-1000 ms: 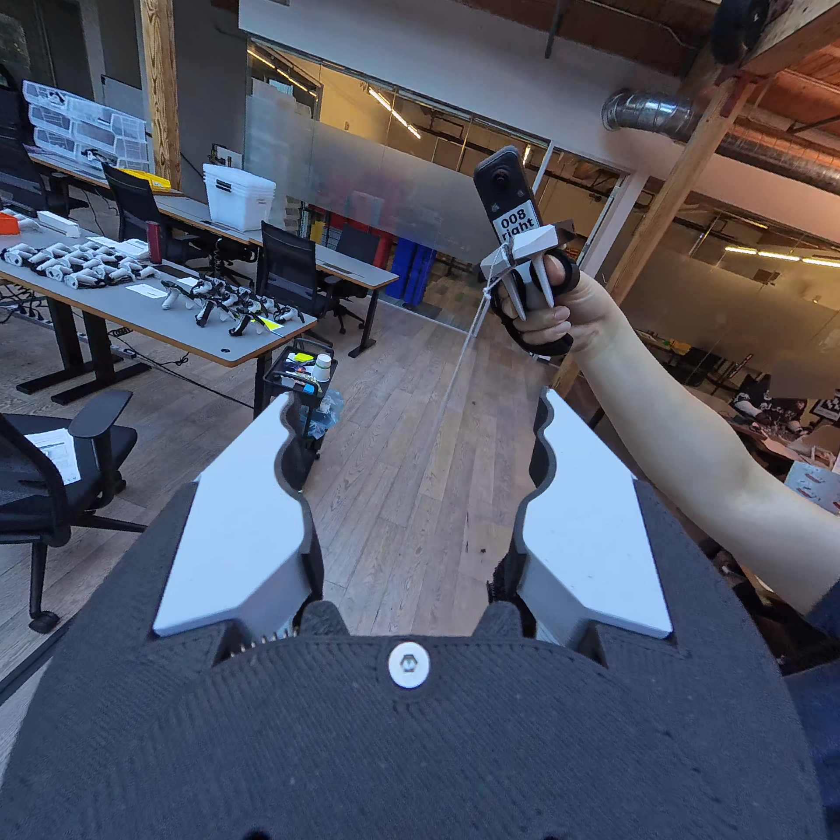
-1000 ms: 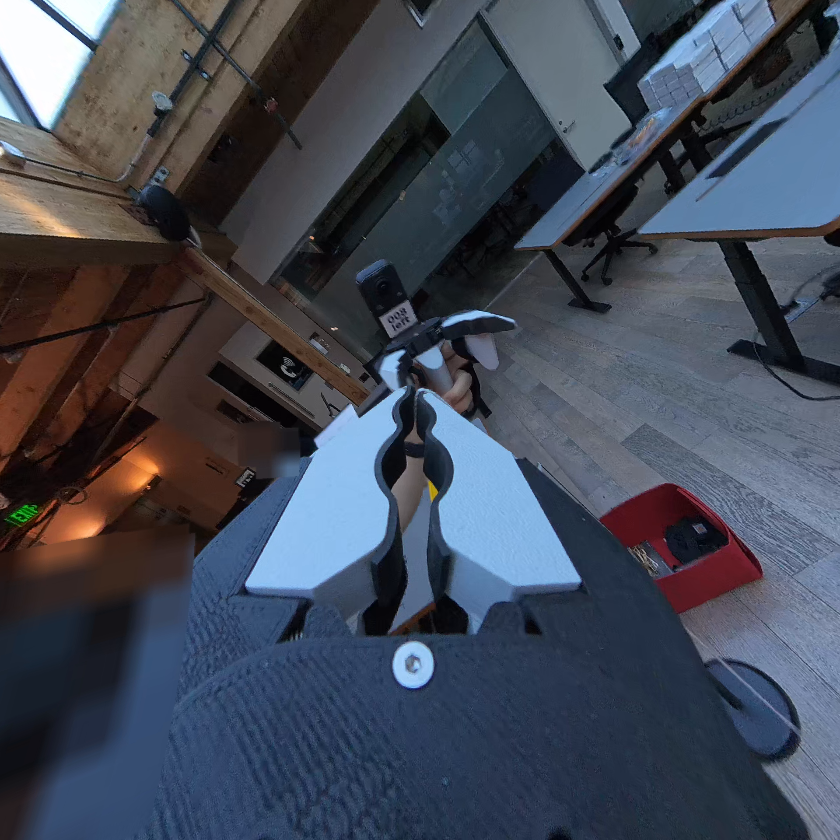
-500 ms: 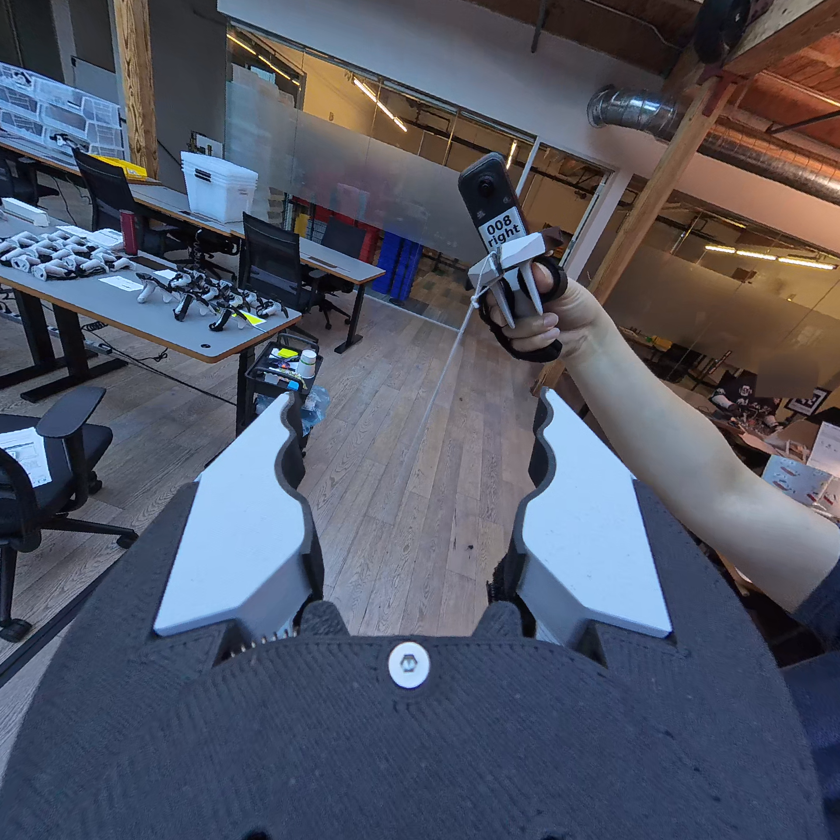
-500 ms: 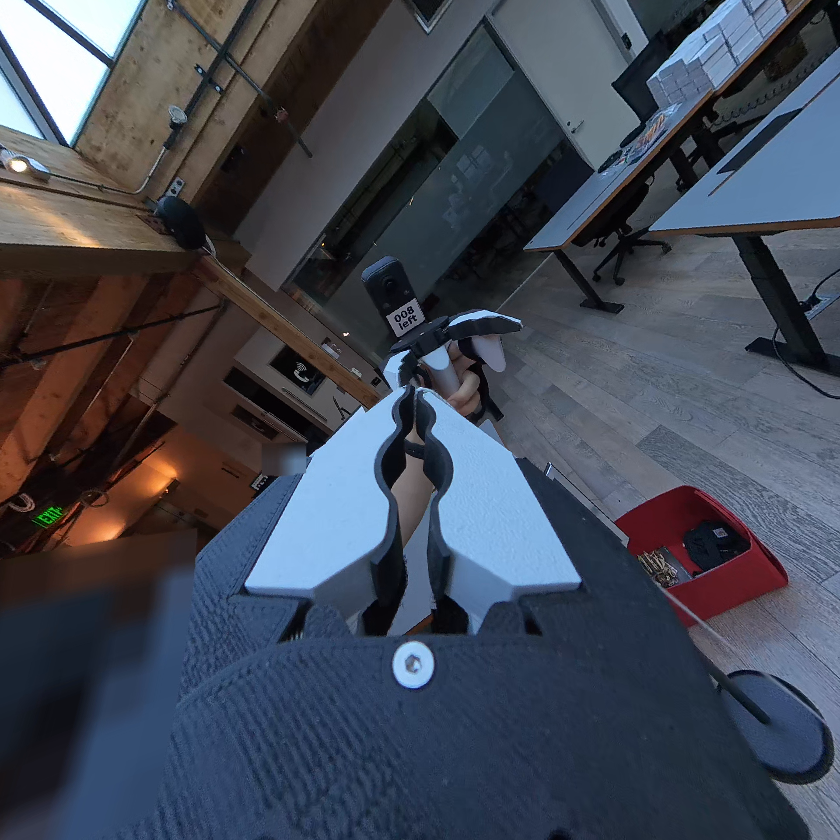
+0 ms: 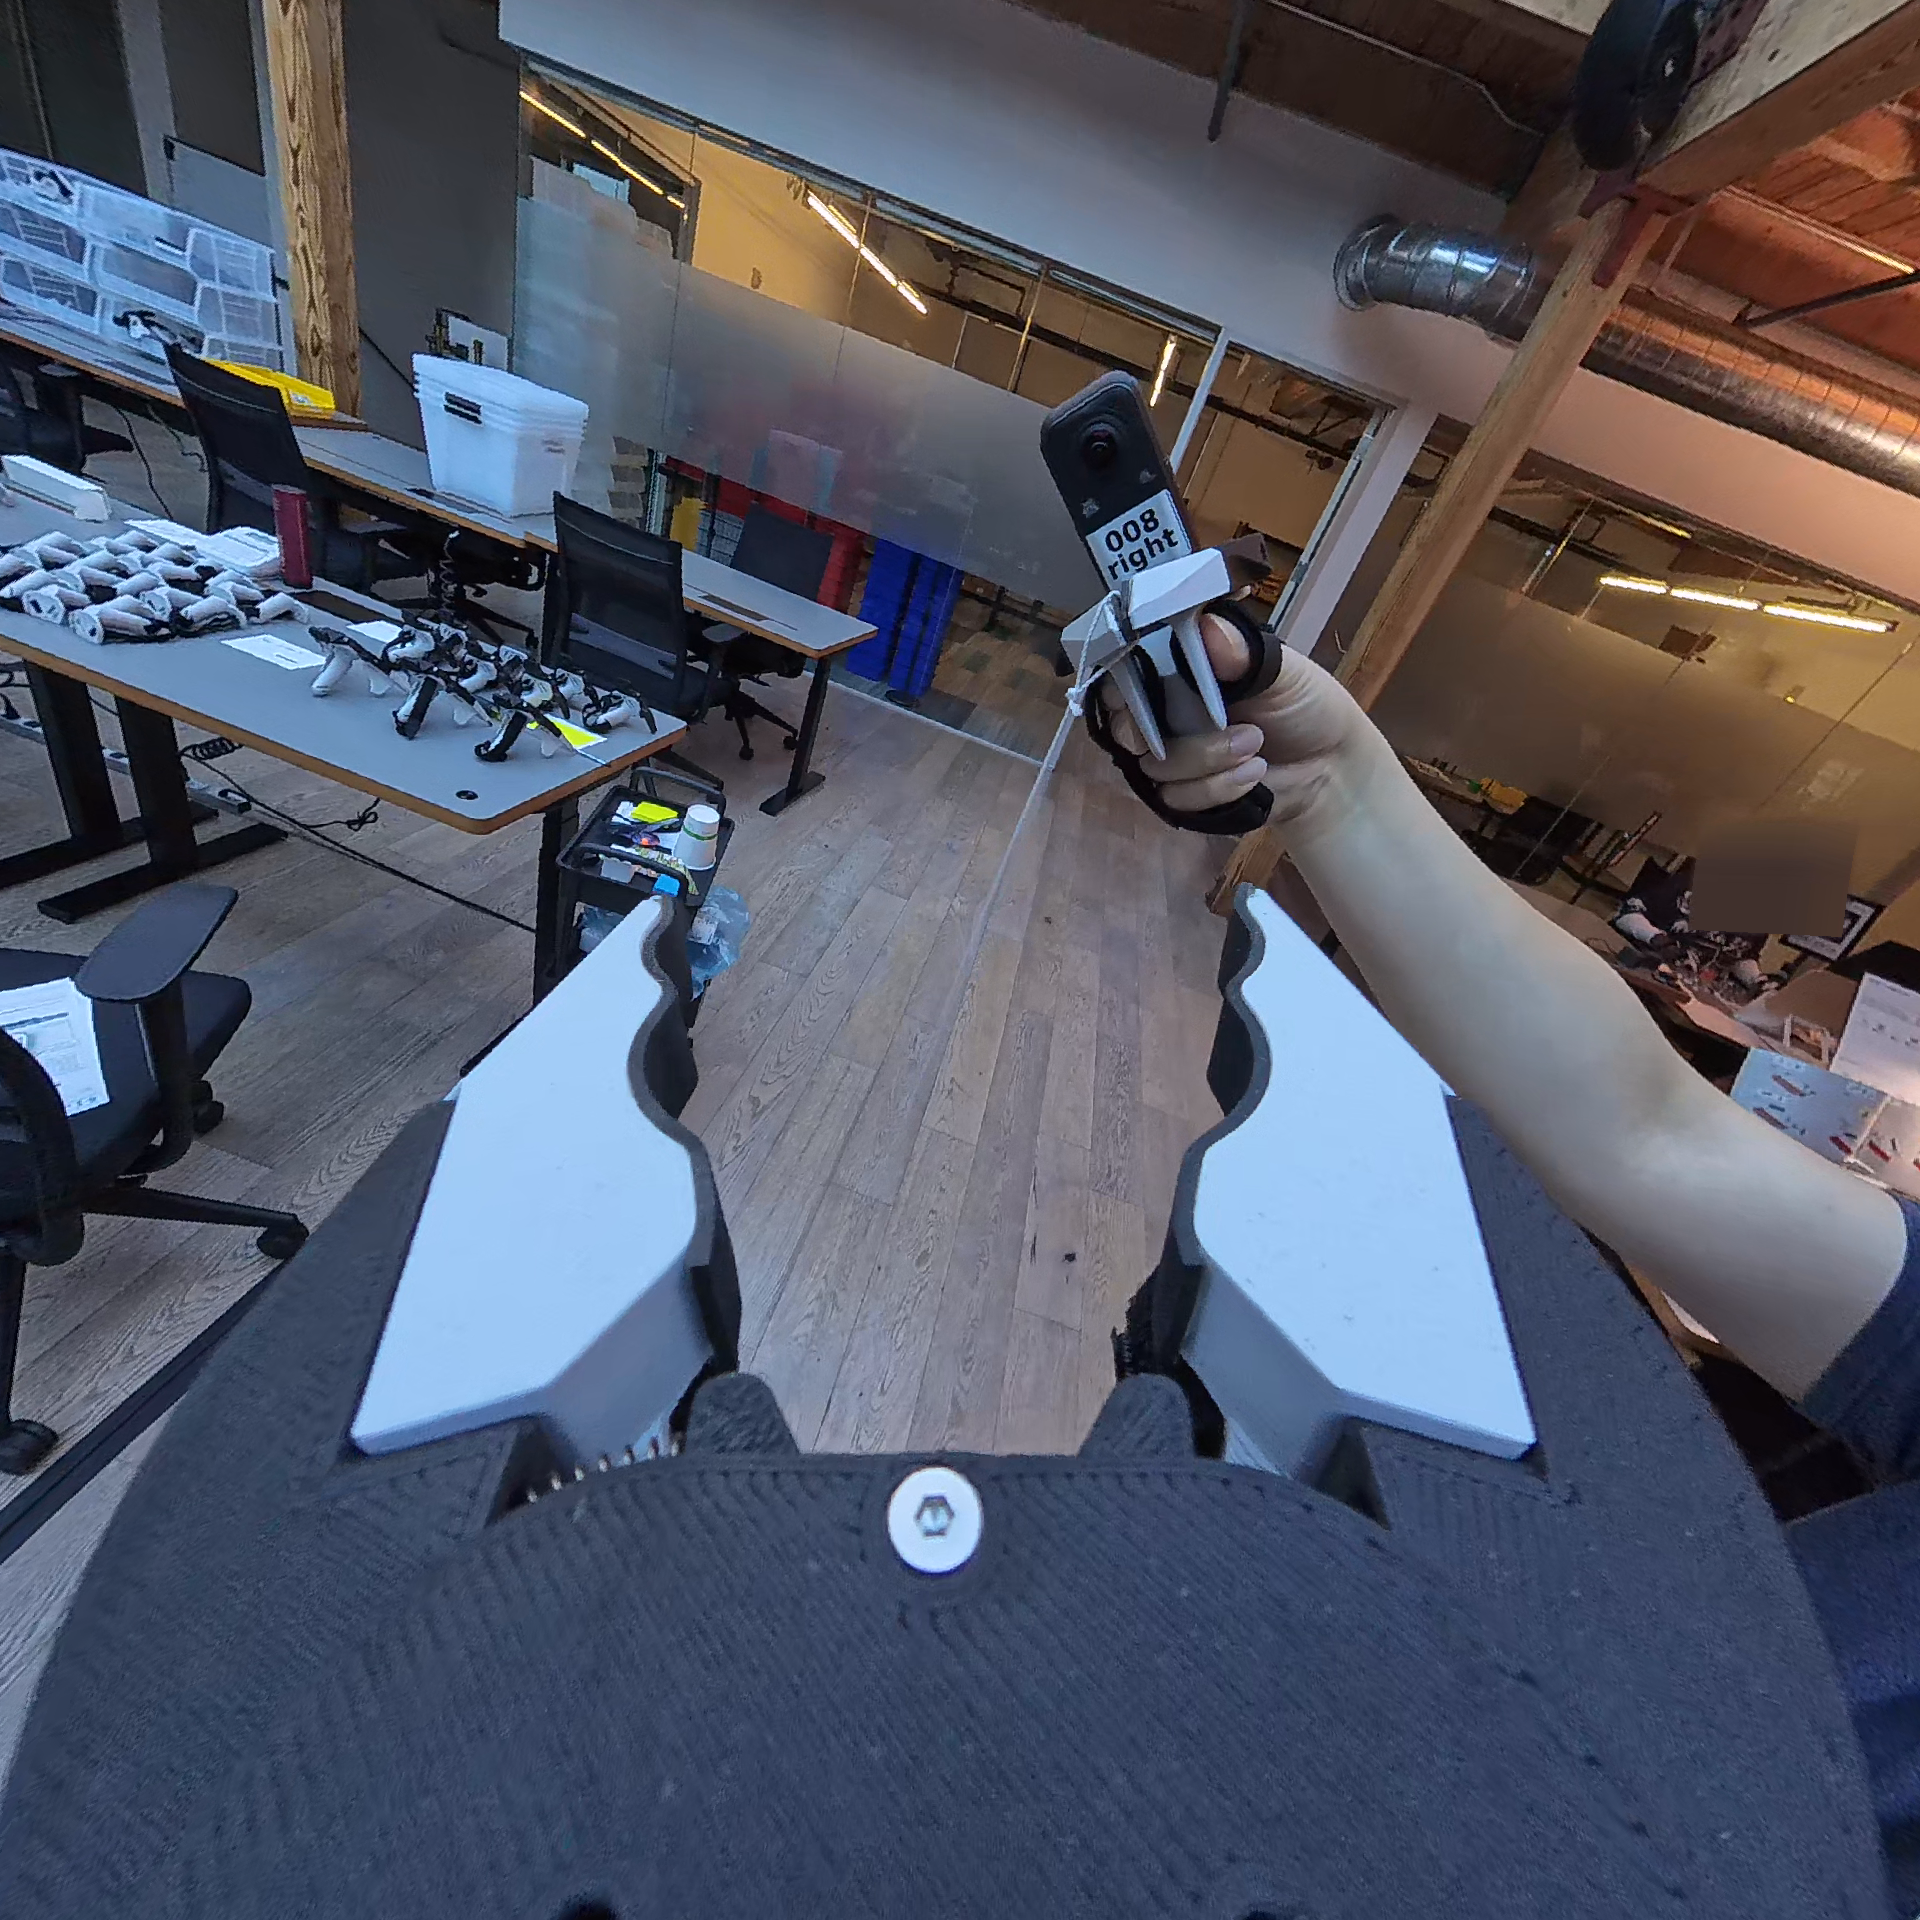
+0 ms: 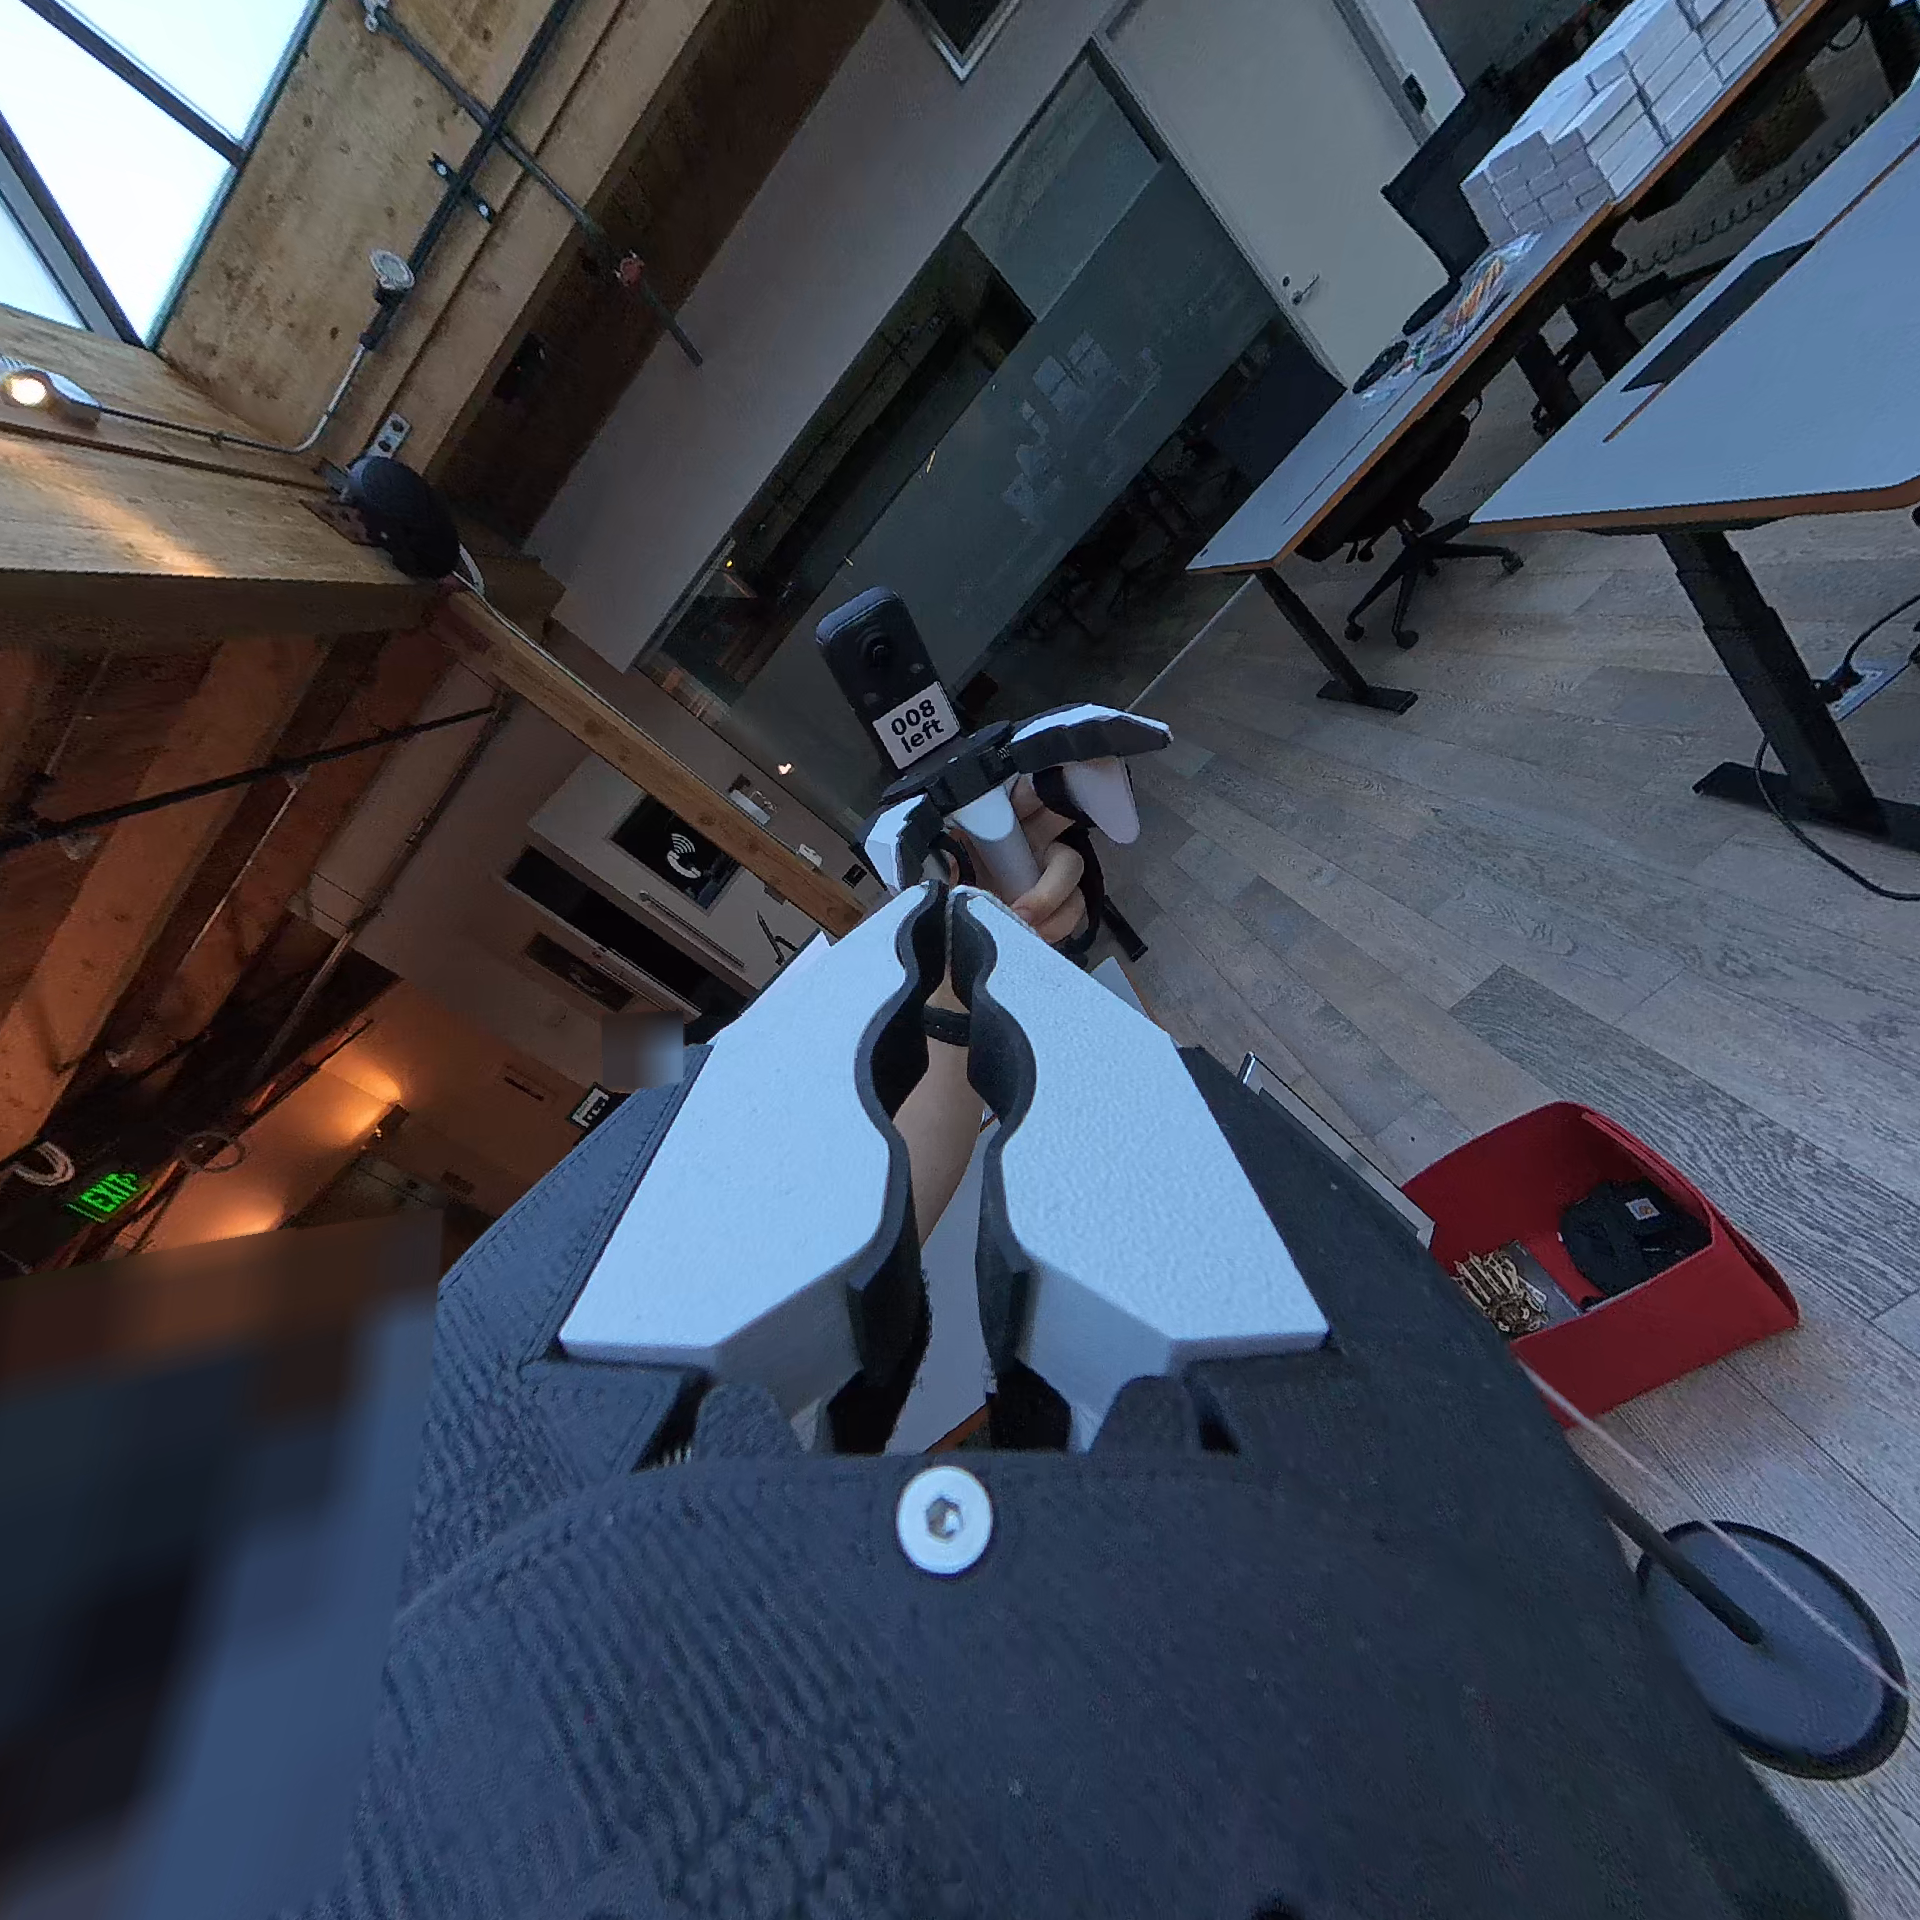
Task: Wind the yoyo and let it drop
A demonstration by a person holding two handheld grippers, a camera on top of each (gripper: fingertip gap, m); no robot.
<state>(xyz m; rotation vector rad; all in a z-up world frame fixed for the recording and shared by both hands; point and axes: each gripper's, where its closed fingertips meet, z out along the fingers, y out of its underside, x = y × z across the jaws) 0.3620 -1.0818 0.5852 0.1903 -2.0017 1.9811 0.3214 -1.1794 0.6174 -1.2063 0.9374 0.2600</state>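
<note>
Here left gripper (image 5: 940, 1003) jaws spread; right gripper (image 6: 948, 902) jaws clenched, string (image 5: 1013, 831) tied, red bin (image 6: 1621, 1340) below.

The left gripper (image 5: 951, 997), with white angular fingers on a black ribbed body, stands wide apart over a pale wooden plank floor (image 5: 935, 1039). Beyond it, to the right, a bare hand (image 5: 1236, 727) holds up the right gripper (image 5: 1127, 623), its white fingers closed together; a thin white string (image 5: 1013, 831) is tied around them and runs down toward the near floor. On the far left stands a grey-topped long desk (image 5: 343, 727) bearing small white and black devices.
</note>
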